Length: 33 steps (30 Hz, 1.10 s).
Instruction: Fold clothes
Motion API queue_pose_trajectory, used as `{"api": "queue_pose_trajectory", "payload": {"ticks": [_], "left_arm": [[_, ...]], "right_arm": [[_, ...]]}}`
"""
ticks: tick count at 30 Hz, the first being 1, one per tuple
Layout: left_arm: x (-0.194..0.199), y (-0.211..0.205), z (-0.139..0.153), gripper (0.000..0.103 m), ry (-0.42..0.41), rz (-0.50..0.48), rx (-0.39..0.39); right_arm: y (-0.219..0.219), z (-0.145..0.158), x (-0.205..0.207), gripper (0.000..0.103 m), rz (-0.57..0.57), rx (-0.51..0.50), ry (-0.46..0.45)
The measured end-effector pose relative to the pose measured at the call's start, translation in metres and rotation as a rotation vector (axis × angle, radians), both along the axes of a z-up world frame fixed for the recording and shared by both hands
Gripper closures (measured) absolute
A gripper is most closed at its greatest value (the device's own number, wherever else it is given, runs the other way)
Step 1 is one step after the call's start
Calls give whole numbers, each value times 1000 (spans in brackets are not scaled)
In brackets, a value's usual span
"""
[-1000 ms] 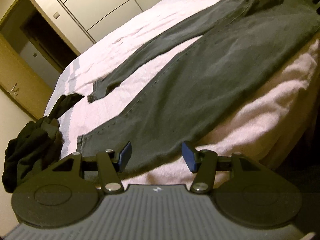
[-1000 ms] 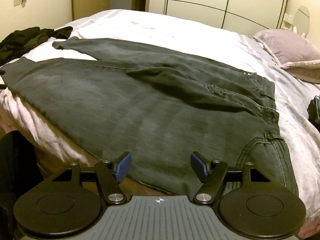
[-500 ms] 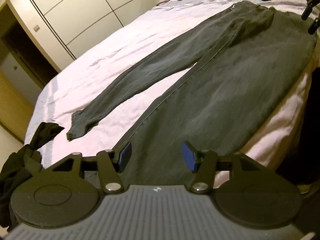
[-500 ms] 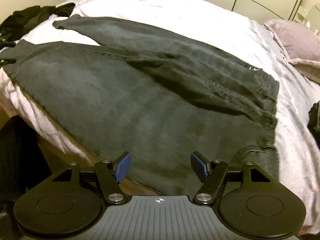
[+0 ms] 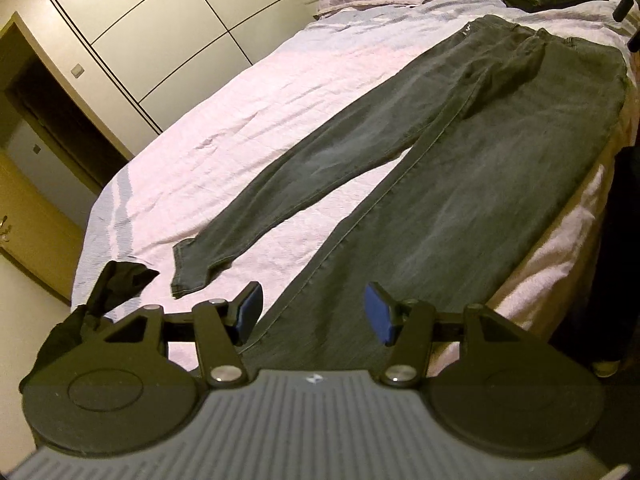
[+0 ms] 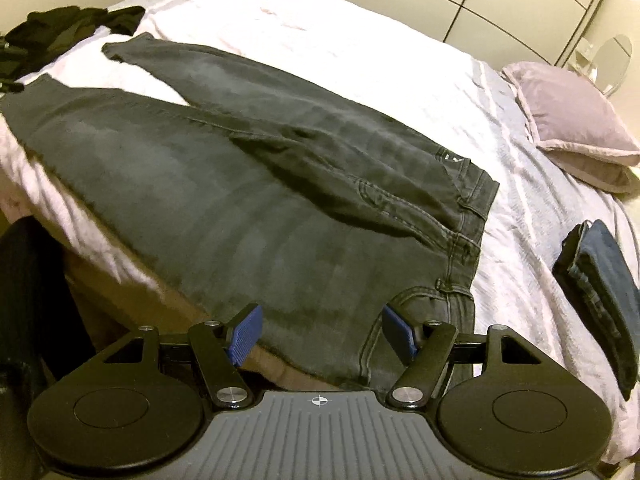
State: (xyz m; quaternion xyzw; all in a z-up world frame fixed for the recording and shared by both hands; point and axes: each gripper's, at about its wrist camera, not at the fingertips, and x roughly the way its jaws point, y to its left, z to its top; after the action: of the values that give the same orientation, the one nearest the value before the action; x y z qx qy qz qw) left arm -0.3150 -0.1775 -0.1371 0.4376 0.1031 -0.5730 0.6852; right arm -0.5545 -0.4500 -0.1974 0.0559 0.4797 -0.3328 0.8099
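I see dark grey jeans (image 6: 248, 208) on my pale pink bed sheet (image 6: 360, 52), a mauve pillow (image 6: 572, 120), folded navy jeans (image 6: 604, 292), black clothes (image 6: 60, 32), and blue gripper pads (image 6: 246, 334).

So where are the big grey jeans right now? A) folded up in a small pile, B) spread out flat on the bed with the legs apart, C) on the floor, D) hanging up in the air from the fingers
B: the grey jeans lie flat on the bed, legs in a V, and both grippers, left and right, are open and hold nothing.
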Motion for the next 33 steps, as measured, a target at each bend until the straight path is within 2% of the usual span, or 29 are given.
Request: {"api": "queue_pose_trajectory", "payload": {"ticks": [7,22,33], "left_arm": [[7,17,18,50,-32,38,-24],[28,38,-3,48,-69,102,19],[49,40,-16,48,-54,170,57]], "right_arm": [[16,10,3,33,28,-25,12],[7,4,16,33,44,-48,18],[-1,-9,28,33,59,-20,29]]}}
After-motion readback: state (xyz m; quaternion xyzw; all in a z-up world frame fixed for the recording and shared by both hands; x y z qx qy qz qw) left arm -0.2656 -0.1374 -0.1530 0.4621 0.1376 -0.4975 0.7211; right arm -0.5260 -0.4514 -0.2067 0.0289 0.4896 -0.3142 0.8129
